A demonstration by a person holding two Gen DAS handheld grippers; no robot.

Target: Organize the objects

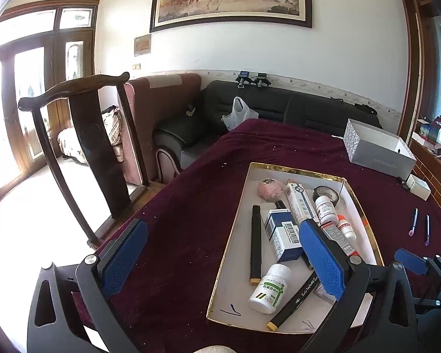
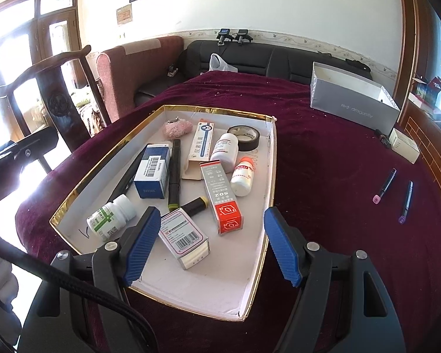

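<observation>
Barcode box (image 2: 184, 237) lying flat, long axis diagonal, nearest right gripper (image 2: 210, 244)

Both the left gripper (image 1: 223, 260) and right gripper (image 2: 211, 245) have matte black frames, silver round screws at the pivots and ribbed blue pads (image 2: 141, 245). A braided black cable (image 2: 82, 291) crosses the right one.

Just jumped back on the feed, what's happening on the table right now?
A person holds two tools over a gold-rimmed tray of small items on a maroon tablecloth. The right tool hangs open just above the near end, with a small barcoded box between its fingers but not gripped. The left tool is open and empty beside the tray. Two pens and a grey shoebox still sit outside the tray.
</observation>
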